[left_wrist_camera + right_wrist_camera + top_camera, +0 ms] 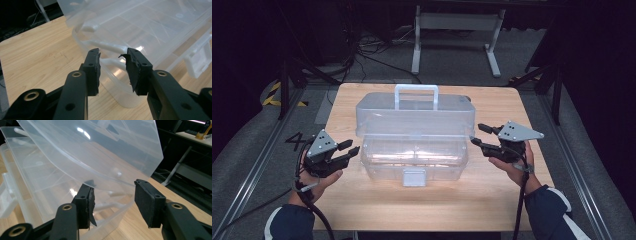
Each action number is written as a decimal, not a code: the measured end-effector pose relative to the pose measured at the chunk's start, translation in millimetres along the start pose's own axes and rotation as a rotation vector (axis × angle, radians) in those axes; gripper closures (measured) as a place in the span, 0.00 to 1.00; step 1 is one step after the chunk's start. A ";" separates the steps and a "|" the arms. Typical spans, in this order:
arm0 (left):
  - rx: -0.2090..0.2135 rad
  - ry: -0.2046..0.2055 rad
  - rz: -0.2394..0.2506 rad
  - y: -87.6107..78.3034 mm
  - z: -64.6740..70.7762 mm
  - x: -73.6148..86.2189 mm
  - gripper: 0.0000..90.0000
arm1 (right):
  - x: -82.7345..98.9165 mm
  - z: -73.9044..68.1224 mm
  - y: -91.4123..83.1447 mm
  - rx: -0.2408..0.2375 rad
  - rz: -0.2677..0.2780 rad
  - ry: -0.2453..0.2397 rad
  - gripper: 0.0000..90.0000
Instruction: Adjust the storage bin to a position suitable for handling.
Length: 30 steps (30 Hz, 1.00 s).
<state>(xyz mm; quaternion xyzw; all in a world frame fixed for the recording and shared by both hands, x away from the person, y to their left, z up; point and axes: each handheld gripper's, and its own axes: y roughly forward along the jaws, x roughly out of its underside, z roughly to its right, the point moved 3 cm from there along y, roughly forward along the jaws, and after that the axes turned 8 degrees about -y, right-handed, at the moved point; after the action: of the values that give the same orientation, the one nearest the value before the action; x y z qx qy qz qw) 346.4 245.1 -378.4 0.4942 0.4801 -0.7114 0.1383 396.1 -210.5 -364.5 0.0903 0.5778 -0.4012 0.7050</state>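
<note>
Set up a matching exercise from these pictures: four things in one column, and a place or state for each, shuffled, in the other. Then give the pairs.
Things
1. lid
2. front latch
3. left gripper
4. right gripper

Places or states
A. open, at the box's right end
B. raised, handle on top
C. open, at the box's left end
D. white, middle of the box's near wall

Pairs: 1-B, 2-D, 3-C, 4-A
</note>
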 end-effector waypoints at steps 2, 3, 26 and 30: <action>-0.006 0.007 -0.020 -0.3 1.1 5.1 0.68 | -2.3 -0.2 1.1 0.012 0.011 -0.012 0.58; -0.018 0.011 -0.035 -0.9 1.6 9.7 0.67 | -2.9 0.1 1.6 0.017 0.017 -0.017 0.58; -0.075 -0.072 -0.199 4.4 -17.1 102.9 0.34 | -13.5 9.6 12.3 0.081 0.149 0.024 0.73; -0.070 -0.091 -0.209 8.5 -20.3 112.3 0.34 | -17.5 10.1 14.8 0.114 0.150 0.020 0.74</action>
<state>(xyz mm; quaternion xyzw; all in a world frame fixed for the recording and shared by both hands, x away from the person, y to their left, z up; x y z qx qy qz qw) 310.5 288.7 -477.9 0.4035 0.5470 -0.7263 0.1021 413.3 -198.6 -350.7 0.1773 0.5527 -0.3788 0.7208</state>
